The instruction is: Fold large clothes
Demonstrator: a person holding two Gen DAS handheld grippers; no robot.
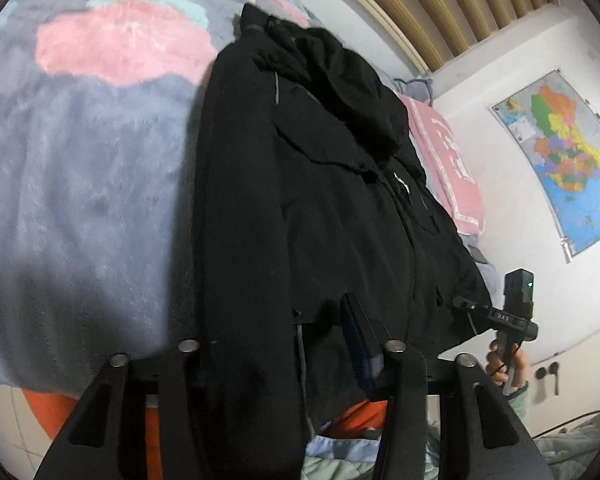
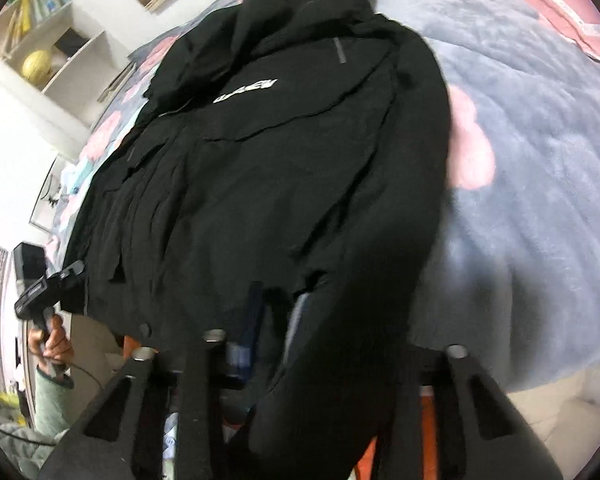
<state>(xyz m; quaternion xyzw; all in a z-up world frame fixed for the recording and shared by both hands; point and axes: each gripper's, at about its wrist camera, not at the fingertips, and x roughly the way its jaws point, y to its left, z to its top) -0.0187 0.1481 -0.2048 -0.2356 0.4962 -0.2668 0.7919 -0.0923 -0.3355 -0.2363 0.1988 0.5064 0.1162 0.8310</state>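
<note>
Your black jacket [image 1: 300, 200] lies spread on the bed [image 1: 80, 180], hem toward you. Each tool, left tool [image 1: 276, 344] and right tool [image 2: 300, 320], is clamped on a hanging sleeve. Next, I judge, carry both sleeves inward across the body.

Your two fisheye views curve hard at the rims, each ending in a dark round vignette. Soft, even room light washes the walls pale. The black jacket [image 1: 300, 200] swallows detail (folds barely read). A dark shadow falls on the blanket [image 1: 80, 200] beside it. Glare marks the map [image 1: 572, 160]. The right wrist view is smeared by motion blur.
</note>
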